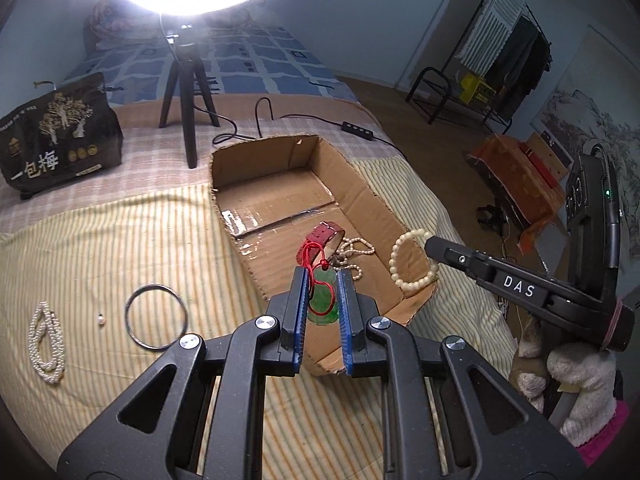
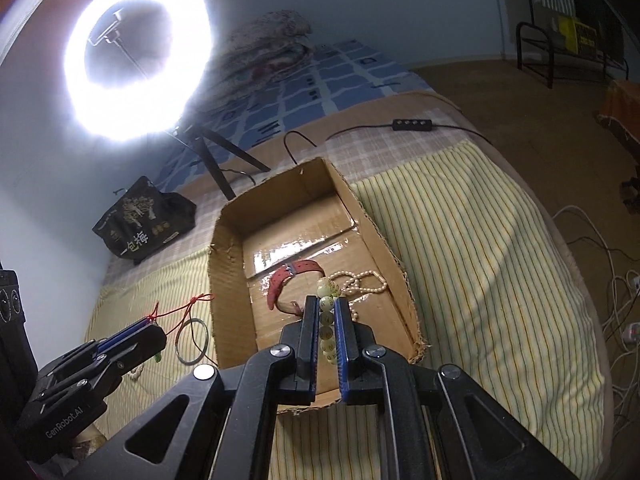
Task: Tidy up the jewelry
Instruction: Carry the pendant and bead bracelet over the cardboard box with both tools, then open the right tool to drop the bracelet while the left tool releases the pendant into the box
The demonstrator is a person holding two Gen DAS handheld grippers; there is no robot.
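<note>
An open cardboard box (image 1: 224, 184) (image 2: 228, 264) sits on the striped bed cover. Inside lie a red watch strap (image 1: 326, 236) (image 2: 286, 276) and a pearl necklace (image 1: 354, 252) (image 2: 368, 282). My left gripper (image 1: 323, 280) is shut on a green pendant (image 1: 322, 306) by its red cord (image 1: 310, 254), held over the box's near left edge. My right gripper (image 2: 325, 304) (image 1: 430, 242) is shut on a cream bead bracelet (image 2: 327, 320) (image 1: 412, 260), held over the box's near right side. A dark metal bangle (image 1: 156, 317) (image 2: 193, 341), a loose pearl (image 1: 100, 320) and a white bead necklace (image 1: 46, 344) lie on the cover to the left.
A ring light on a tripod (image 1: 188, 92) (image 2: 136, 56) stands behind the box with its cable and switch (image 1: 357, 128) (image 2: 414, 125). A black printed bag (image 1: 56, 136) (image 2: 144, 220) sits at the back left. The bed edge drops off to the right.
</note>
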